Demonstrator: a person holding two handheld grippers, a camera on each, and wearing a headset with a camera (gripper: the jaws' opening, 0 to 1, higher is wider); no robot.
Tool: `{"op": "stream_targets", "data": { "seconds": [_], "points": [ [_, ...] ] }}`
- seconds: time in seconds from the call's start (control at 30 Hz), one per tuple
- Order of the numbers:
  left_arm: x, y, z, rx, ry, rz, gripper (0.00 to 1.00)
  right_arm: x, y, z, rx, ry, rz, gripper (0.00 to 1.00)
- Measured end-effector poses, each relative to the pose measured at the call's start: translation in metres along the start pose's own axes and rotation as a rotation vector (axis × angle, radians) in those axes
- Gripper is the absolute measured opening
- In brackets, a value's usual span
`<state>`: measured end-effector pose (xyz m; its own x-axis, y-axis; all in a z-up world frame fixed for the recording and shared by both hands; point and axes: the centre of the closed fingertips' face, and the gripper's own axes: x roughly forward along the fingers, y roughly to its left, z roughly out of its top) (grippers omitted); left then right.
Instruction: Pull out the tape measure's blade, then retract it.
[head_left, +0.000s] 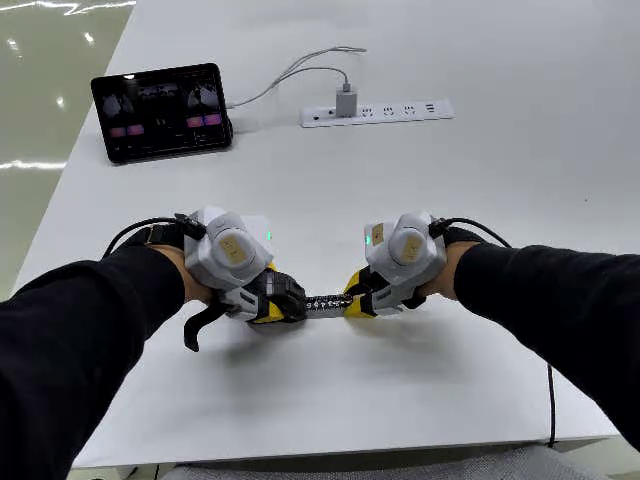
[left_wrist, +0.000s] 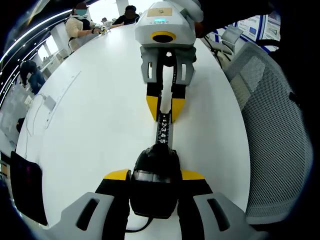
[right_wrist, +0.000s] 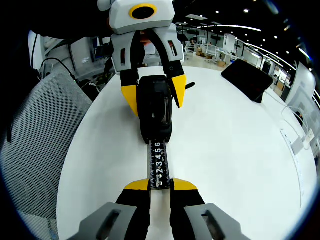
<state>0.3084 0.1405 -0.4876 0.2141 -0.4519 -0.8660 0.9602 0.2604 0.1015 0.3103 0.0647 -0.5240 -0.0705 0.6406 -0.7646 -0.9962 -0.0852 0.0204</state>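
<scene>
A black tape measure case (head_left: 281, 298) (left_wrist: 155, 176) (right_wrist: 155, 107) sits low over the white table, with my left gripper (head_left: 268, 305) (left_wrist: 155, 175) shut on its sides. A short length of the numbered blade (head_left: 325, 304) (left_wrist: 164, 131) (right_wrist: 158, 164) runs out to the right. My right gripper (head_left: 357, 302) (right_wrist: 160, 184) is shut on the blade's end, its yellow fingertips (right_wrist: 183, 184) pinching it. In the left gripper view the right gripper (left_wrist: 163, 107) faces me; in the right gripper view the left gripper (right_wrist: 154, 95) faces back.
A tablet (head_left: 162, 110) stands at the back left of the white table (head_left: 400, 180). A white power strip (head_left: 378, 112) with a plugged charger and cable lies at the back centre. A mesh chair (left_wrist: 270, 125) stands by the table's near edge. People sit far off.
</scene>
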Motion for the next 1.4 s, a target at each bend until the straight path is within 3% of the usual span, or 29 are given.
{"op": "stream_targets", "data": {
  "seconds": [1.4],
  "points": [
    [0.001,0.000,0.000,-0.007,0.000,0.001,0.31,-0.022,-0.002,-0.023,0.018,0.007,0.003,0.11]
  ]
}}
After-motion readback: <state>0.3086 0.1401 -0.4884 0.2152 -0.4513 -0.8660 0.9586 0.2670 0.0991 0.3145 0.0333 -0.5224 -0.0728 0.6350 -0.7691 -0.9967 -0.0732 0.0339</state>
